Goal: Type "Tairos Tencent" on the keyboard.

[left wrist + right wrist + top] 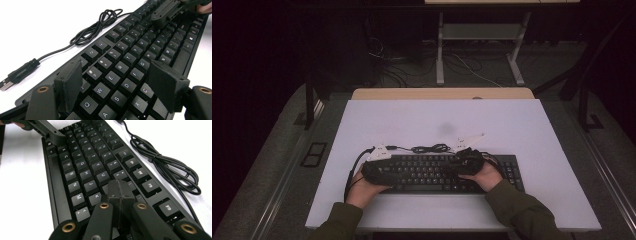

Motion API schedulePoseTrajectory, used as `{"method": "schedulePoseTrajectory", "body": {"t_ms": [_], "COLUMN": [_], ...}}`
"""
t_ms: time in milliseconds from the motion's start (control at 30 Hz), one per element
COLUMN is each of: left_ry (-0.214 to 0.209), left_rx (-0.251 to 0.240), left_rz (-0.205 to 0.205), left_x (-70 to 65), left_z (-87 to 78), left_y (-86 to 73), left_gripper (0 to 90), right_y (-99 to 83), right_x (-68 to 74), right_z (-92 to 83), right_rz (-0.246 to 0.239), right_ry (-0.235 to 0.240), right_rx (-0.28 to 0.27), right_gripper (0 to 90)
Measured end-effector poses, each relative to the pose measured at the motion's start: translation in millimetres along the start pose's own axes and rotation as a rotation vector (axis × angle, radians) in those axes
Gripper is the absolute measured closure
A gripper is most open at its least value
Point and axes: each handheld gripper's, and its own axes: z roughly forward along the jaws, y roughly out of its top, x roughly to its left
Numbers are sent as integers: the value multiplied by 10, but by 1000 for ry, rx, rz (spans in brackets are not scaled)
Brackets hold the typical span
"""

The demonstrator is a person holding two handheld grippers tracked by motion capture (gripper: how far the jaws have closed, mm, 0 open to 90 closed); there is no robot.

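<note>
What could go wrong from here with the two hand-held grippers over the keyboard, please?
1. The right hand-held gripper, jaws shut with nothing between them, sits over the keys near K and L; its blunt tip may press two keys at once.
2. The left hand-held gripper stands open across several keys of the keyboard; lowering it could catch key edges.
3. The bundled cable lies loose just behind the keyboard and could snag.

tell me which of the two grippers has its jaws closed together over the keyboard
The right gripper: its jaws meet with nothing between them, above the keyboard. The left gripper stands open.
</note>
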Motion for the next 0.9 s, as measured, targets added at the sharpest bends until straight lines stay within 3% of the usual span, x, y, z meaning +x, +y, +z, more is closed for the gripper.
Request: {"method": "schedulePoseTrajectory", "body": {"t_ms": [400, 900], "left_ry": [0, 3], "left_rx": [0, -2], "left_rz": [0, 2], "left_x": [-2, 1], "left_z": [1, -7], "left_y": [2, 4], "left_gripper": [267, 267], "right_y": [-14, -1], "right_x": [10, 16], "right_z": [50, 32], "right_rz": [-8, -5], "right_ry": [-12, -12], "right_rx": [32, 24], "right_gripper": [892, 884]}}
